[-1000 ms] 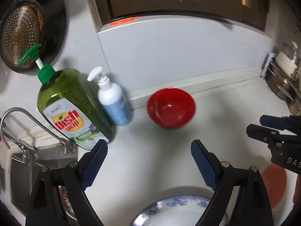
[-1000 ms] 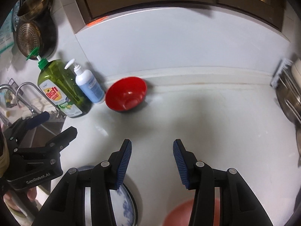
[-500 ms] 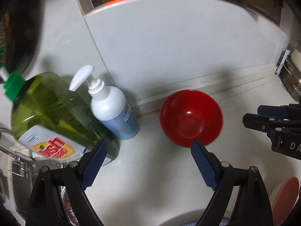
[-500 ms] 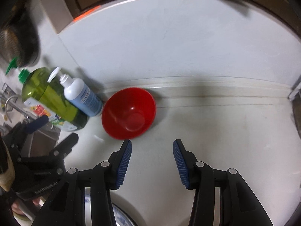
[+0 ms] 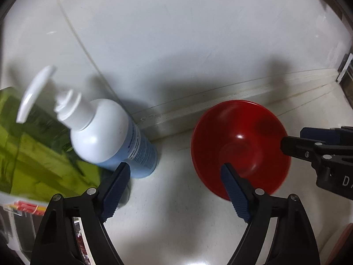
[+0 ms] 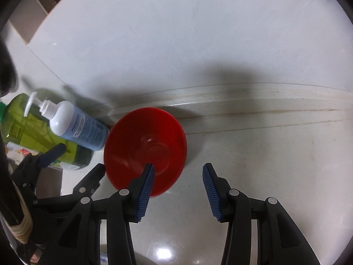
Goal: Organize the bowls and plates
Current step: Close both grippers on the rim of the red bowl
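Standing on the white countertop (image 6: 275,154) against the wall, the round glossy red plastic bowl (image 6: 141,141) lies ahead-right of the closing, empty left gripper (image 5: 174,187) and ahead-left of the parted, empty right gripper (image 6: 177,190). Its circular rim gives no preferred axis; each gripper's inner finger overlaps the rim, neither clearly nearer. Only the left wrist view shows the white-and-blue pump bottle (image 5: 110,137) near the left finger.

Red bowl (image 5: 240,145), glossy plastic, round, plain inside, no contents. Upright on the pale countertop, mouth up, close to the raised ledge at the foot of the back wall. Just right of a white-and-blue pump bottle, not touching it. In the right wrist view (image 6: 145,148) seen rim-on from above, base ring visible inside, small highlight near centre.
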Demonstrator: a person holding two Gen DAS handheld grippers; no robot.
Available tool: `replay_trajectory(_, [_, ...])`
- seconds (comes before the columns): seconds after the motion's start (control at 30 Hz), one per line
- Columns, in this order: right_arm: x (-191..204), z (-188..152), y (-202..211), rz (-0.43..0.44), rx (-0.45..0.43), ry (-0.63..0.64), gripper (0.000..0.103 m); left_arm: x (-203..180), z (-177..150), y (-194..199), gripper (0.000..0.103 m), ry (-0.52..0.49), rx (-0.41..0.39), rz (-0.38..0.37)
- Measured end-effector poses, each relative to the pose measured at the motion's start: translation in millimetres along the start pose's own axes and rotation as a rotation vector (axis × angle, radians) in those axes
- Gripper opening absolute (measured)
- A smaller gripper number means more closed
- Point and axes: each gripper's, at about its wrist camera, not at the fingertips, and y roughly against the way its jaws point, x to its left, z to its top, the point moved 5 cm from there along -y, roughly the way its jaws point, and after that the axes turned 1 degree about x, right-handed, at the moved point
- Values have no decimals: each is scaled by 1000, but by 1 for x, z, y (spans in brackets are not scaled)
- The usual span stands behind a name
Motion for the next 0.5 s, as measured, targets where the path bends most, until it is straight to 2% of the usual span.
replay_trajectory(0.17, [-4,3,-14,8,24,-28,39,-5,4,-15,76,5,25,-14])
replay_trajectory(0.27, [-8,4,-22,14,37,-43,35,-6,6,-25,67,9,38,-17])
replay_trajectory(0.33, [-9,4,-27,17,47,-46,30,-9,6,-31,53,13,55,-31])
replay_trajectory(0.47, [-13,4,-33,28,61,-60,25,-11,7,-42,33,39,86,-76])
replay_trajectory(0.5, [-14,3,-35,29,64,-62,23,-12,6,-44,24,46,95,-96])
